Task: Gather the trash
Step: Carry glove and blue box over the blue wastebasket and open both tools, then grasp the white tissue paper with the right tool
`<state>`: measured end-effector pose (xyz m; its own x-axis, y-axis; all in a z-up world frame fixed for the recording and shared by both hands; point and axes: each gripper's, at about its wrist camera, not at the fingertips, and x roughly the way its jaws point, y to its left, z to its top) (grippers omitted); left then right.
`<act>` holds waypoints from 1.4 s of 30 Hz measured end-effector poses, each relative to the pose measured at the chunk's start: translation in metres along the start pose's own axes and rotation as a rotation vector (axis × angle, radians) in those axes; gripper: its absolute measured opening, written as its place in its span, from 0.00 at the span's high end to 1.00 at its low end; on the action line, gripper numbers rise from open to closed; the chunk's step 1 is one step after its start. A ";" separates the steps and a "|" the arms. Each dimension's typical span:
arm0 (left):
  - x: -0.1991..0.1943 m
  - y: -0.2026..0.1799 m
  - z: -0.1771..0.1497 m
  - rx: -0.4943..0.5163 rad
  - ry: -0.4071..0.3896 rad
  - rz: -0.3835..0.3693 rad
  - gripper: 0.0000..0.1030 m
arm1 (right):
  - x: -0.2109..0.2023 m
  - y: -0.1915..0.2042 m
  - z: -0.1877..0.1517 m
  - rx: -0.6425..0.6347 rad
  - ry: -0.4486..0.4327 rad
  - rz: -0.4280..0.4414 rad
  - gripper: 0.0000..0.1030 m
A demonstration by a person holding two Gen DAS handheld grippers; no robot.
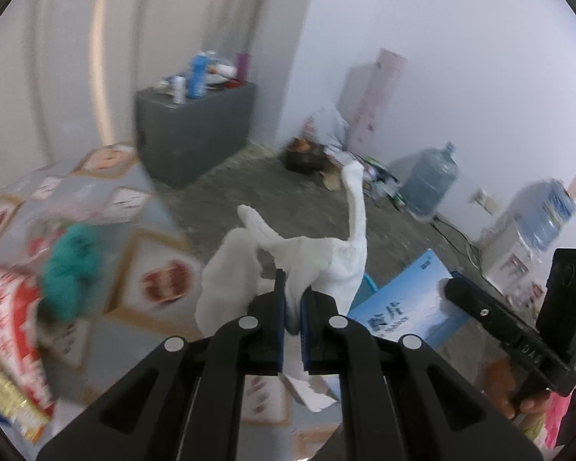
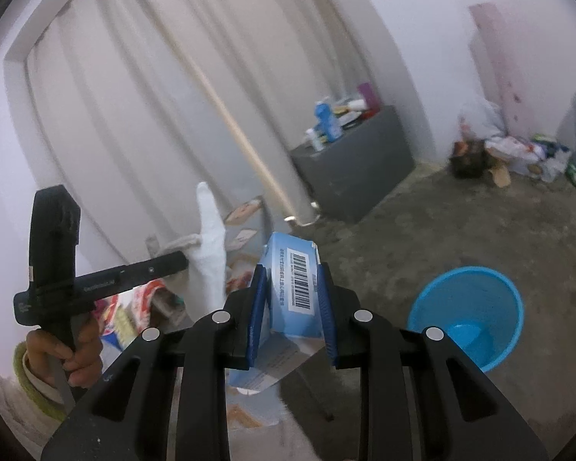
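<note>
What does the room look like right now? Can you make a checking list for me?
Surface: grey floor, rough and bare.
Job's things: white tissue; blue box; blue bin, nothing seen inside.
Clutter: trash pile by the wall; bottles on a grey cabinet.
Tongs: left tongs shut on the tissue; right tongs clamp the box.
Cables: black cord on the floor.
Surroundings: curtain, water jugs.

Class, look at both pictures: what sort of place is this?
Probably a bedroom or plain living room: long pale curtains, a patterned bedcover, and a grey cabinet on a bare concrete floor.
</note>
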<state>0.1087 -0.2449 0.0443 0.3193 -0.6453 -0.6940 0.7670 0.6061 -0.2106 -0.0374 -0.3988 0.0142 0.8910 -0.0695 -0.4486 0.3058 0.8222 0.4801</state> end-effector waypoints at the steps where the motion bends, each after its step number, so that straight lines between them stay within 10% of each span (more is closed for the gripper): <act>1: 0.012 -0.008 0.006 0.018 0.017 -0.015 0.94 | 0.000 -0.005 0.002 0.008 -0.004 -0.012 0.77; 14: 0.206 -0.113 0.046 0.248 0.256 -0.098 0.91 | 0.031 -0.142 0.008 0.158 -0.011 -0.357 0.76; 17: 0.254 -0.125 0.033 0.306 0.386 -0.083 0.50 | 0.057 -0.174 -0.005 0.231 0.024 -0.399 0.76; 21: 0.283 -0.123 0.020 0.347 0.423 0.001 0.43 | 0.072 -0.204 -0.033 0.320 0.101 -0.416 0.64; 35: 0.134 -0.079 0.053 0.349 0.175 -0.044 0.42 | 0.012 -0.146 -0.034 0.201 0.057 -0.446 0.54; 42: 0.007 0.021 0.033 0.205 0.062 0.109 0.42 | 0.007 -0.072 -0.023 0.028 0.050 -0.318 0.50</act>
<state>0.1450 -0.2521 0.0578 0.3765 -0.5475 -0.7474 0.8290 0.5592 0.0080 -0.0608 -0.4452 -0.0409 0.7321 -0.2922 -0.6154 0.5758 0.7481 0.3299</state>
